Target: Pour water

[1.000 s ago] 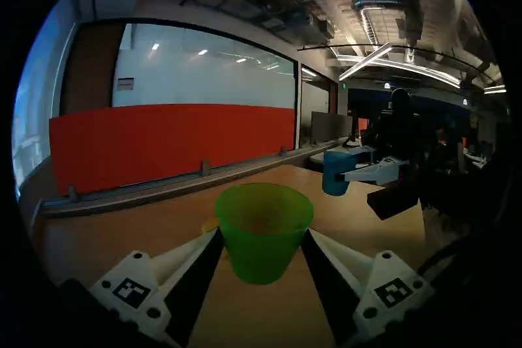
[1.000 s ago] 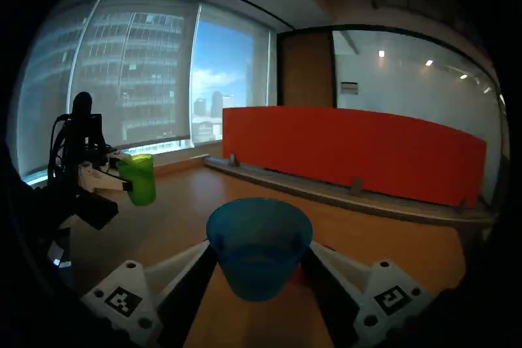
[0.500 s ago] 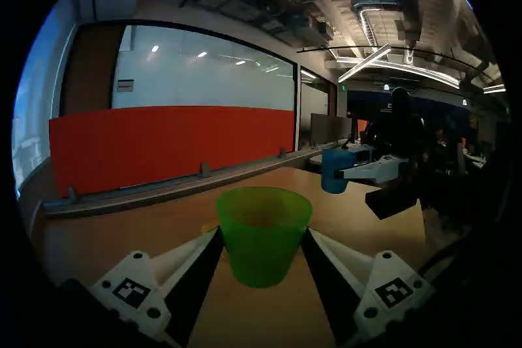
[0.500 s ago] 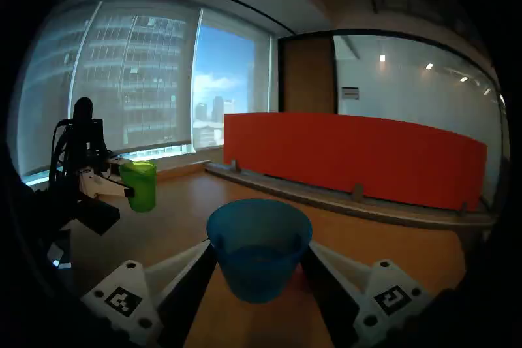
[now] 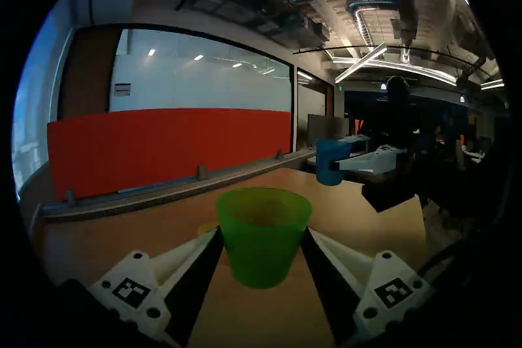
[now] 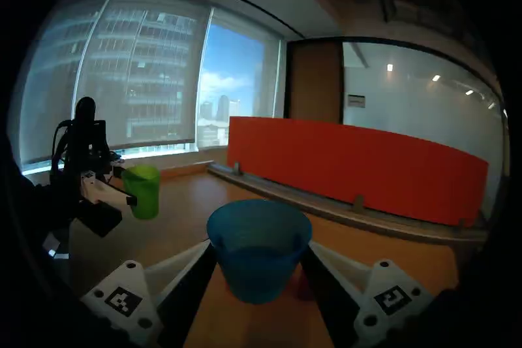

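Above a wooden table (image 5: 130, 234), the left gripper (image 5: 263, 238) clamps a translucent green plastic cup (image 5: 263, 263), upright at 6 o'clock. The right gripper (image 6: 259, 250) pinches a translucent blue plastic cup (image 6: 258, 276) that seems part-filled with water. From there the green cup sits well apart at 9 o'clock. Tipping before the rims meet would likely spill water onto the table.

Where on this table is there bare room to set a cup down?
Bare table runs from the green cup to the orange partition, and from the blue cup toward the window. Tighter close in: a small yellow thing by the green cup, a red thing by the blue cup.
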A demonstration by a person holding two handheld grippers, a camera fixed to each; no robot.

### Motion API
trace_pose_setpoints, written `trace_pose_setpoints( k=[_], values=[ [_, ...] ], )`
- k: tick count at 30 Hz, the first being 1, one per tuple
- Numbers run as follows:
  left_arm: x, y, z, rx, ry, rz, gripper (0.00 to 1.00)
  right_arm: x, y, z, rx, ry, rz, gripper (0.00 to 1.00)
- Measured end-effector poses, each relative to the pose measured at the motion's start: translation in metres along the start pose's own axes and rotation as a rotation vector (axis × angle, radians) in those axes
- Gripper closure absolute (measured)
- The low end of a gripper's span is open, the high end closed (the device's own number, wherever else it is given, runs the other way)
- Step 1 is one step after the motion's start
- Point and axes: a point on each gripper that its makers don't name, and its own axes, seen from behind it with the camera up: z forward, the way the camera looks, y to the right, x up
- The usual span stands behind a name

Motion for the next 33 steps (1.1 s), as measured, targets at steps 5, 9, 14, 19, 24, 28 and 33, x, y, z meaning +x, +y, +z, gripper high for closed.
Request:
trace_pose_setpoints(
  k=[5,9,14,19,24,28,33],
  values=[
    [0.0,0.003,0.002,0.0,0.011,-0.013,0.18,0.009,-0.002,0.002,0.012,0.008,-0.009,0.13],
    [0.002,0.005,0.002,-0.011,0.025,-0.035,0.18,0.019,-0.005,0.003,0.026,0.02,-0.027,0.13],
    [0.003,0.005,0.002,-0.016,0.033,-0.05,0.18,0.03,-0.009,0.004,0.037,0.034,-0.057,0.13],
    [0.003,0.006,0.002,-0.015,0.038,-0.048,0.18,0.039,-0.013,0.008,0.049,0.051,-0.06,0.13],
    [0.002,0.007,0.003,-0.025,0.037,-0.052,0.19,0.047,-0.016,0.012,0.061,0.064,-0.058,0.13],
    [0.002,0.009,0.003,-0.033,0.036,-0.052,0.18,0.053,-0.018,0.015,0.069,0.071,-0.071,0.14],
    [0.0,0.011,0.004,-0.04,0.031,-0.046,0.18,0.061,-0.023,0.02,0.085,0.076,-0.096,0.13]
  ],
)
